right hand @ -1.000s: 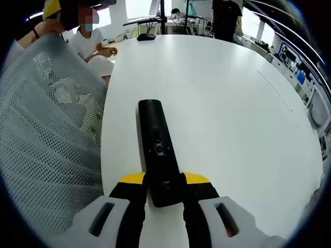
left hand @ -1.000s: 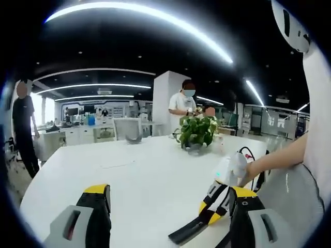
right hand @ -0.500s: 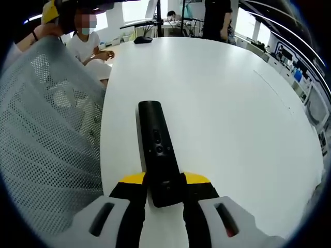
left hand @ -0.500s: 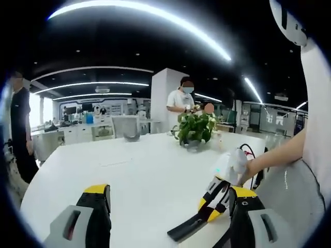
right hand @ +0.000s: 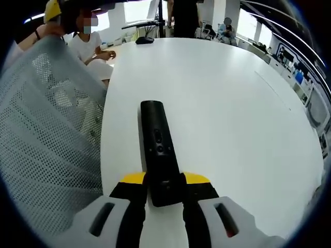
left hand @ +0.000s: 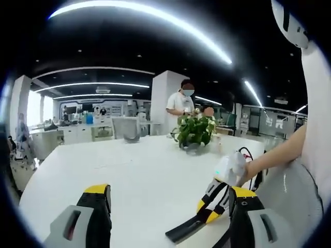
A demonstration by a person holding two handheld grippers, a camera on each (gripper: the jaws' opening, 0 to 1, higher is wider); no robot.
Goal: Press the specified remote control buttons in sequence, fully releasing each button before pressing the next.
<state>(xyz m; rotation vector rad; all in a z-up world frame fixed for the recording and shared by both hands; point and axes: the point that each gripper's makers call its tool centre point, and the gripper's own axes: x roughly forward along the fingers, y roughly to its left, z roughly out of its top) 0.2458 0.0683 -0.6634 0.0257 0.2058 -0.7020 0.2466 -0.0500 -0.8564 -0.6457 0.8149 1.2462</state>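
Little has moved about the right tongs [right hand: 164, 187] since a second ago: they stay clamped on the near end of the black remote control [right hand: 159, 155], which juts forward over the white worktop [right hand: 232, 113] with its round buttons [right hand: 159, 143] facing up, and it has only swung a shade to one side; in the left gripper view those same tongs and the remote show low to the right, the remote seen edge-on as a dark bar [left hand: 189, 230], with the person's forearm behind; the left tongs [left hand: 170, 199] stand wide with nothing between them, well apart from the remote and pointing across the worktop towards a potted plant [left hand: 195, 132]; to do the step well, I judge, the right tongs should keep the remote level and steady while one tip of the left tongs comes down squarely on a single button, then lifts fully off before the next press, with the remote kept in sight of both cameras; no press looks begun yet; farther out, beside the right tongs, a mesh chair back [right hand: 49, 134] stands at the worktop's edge, and the dark-clothed person at the left edge of the left gripper view a second ago has gone from there.
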